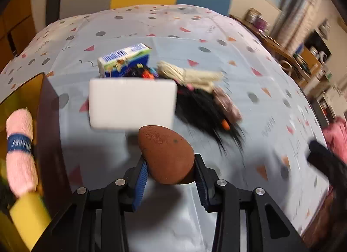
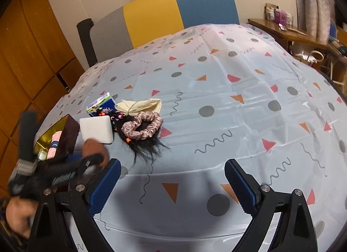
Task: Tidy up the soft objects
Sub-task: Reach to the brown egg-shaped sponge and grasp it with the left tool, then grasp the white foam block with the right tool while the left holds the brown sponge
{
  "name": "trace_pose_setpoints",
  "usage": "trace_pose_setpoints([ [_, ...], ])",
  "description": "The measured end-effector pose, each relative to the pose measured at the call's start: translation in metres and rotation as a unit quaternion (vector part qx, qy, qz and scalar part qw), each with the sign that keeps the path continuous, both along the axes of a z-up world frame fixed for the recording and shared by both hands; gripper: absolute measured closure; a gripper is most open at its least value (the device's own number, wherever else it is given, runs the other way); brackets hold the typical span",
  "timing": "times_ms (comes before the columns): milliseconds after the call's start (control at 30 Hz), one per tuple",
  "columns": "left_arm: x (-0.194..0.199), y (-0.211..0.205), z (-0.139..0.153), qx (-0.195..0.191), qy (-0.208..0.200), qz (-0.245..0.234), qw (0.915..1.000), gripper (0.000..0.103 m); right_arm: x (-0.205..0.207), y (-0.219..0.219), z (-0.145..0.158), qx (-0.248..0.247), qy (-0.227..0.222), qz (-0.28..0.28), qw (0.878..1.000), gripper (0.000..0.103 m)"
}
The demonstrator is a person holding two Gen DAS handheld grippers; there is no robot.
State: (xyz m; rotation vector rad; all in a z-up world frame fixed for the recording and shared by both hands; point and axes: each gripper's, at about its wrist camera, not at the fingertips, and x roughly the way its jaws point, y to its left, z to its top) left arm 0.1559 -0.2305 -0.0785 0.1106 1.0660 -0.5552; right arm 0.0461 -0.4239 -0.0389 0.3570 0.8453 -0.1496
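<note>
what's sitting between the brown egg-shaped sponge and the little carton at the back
The white foam block lies between the brown sponge and the carton, with dark hair ties just behind the block; the left wrist view shows it.

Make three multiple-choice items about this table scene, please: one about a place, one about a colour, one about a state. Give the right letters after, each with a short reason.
1. Where does the pink yarn skein lie?
A. inside the gold-lined box
B. on top of the white sponge block
C. on the blue chair back

2. What colour is the egg-shaped makeup sponge?
A. white
B. brown
C. green

3. How do the two grippers stand?
A. both empty and open
B. left gripper closed on the makeup sponge, right gripper open and empty
C. right gripper closed on the pink scrunchie

Answers:
1 A: the skein shows within the box walls, next to a yellow item.
2 B: its surface is reddish brown between the blue pads.
3 B: the left pads press the sponge on both sides; the right fingers stand wide over bare tablecloth.
</note>
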Motion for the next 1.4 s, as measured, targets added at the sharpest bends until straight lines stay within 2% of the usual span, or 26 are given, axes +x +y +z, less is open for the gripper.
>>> trace_pose_setpoints([
  [167, -0.063, 0.013, 0.004, -0.012, -0.019, -0.062, 0.9979, 0.062, 0.001, -0.001, -0.007, 0.007, 0.016, -0.004, 1.0, 0.006],
  [333, -0.103, 0.027, -0.007, -0.013, -0.029, -0.079, 0.9964, 0.062, 0.002, 0.004, -0.013, 0.0, 0.025, 0.004, 1.0, 0.006],
  [500, -0.102, 0.034, -0.014, -0.029, -0.025, -0.065, 0.9971, 0.062, 0.005, 0.019, -0.014, -0.007, 0.019, 0.041, 0.999, 0.008],
  [667, -0.1, 0.031, -0.018, -0.028, -0.032, -0.075, 0.9963, 0.062, 0.014, 0.041, -0.016, -0.017, 0.03, 0.087, 0.996, 0.013],
  [833, -0.107, 0.041, -0.009, -0.044, -0.037, -0.092, 0.9942, 0.066, 0.044, 0.074, 0.004, -0.056, 0.022, 0.162, 0.985, 0.016],
  [933, -0.11, 0.05, -0.005, -0.048, -0.038, -0.097, 0.9934, 0.066, 0.065, 0.1, 0.012, -0.097, 0.019, 0.217, 0.971, 0.016],
  [1067, -0.12, 0.063, -0.001, -0.052, -0.039, -0.104, 0.9924, 0.066, 0.097, 0.143, 0.006, -0.182, 0.024, 0.288, 0.94, 0.016],
  [1200, -0.125, 0.073, -0.001, -0.059, -0.03, -0.105, 0.9922, 0.066, 0.124, 0.188, -0.011, -0.288, 0.028, 0.347, 0.892, 0.016],
  [1233, -0.126, 0.075, -0.001, -0.061, -0.029, -0.105, 0.9922, 0.066, 0.128, 0.194, -0.013, -0.304, 0.028, 0.355, 0.884, 0.016],
  [1300, -0.127, 0.077, 0.0, -0.066, -0.028, -0.107, 0.9917, 0.066, 0.138, 0.21, -0.022, -0.347, 0.029, 0.376, 0.859, 0.016],
  [1400, -0.126, 0.08, 0.001, -0.076, -0.021, -0.106, 0.9913, 0.066, 0.152, 0.22, -0.034, -0.38, 0.043, 0.392, 0.836, 0.016],
])
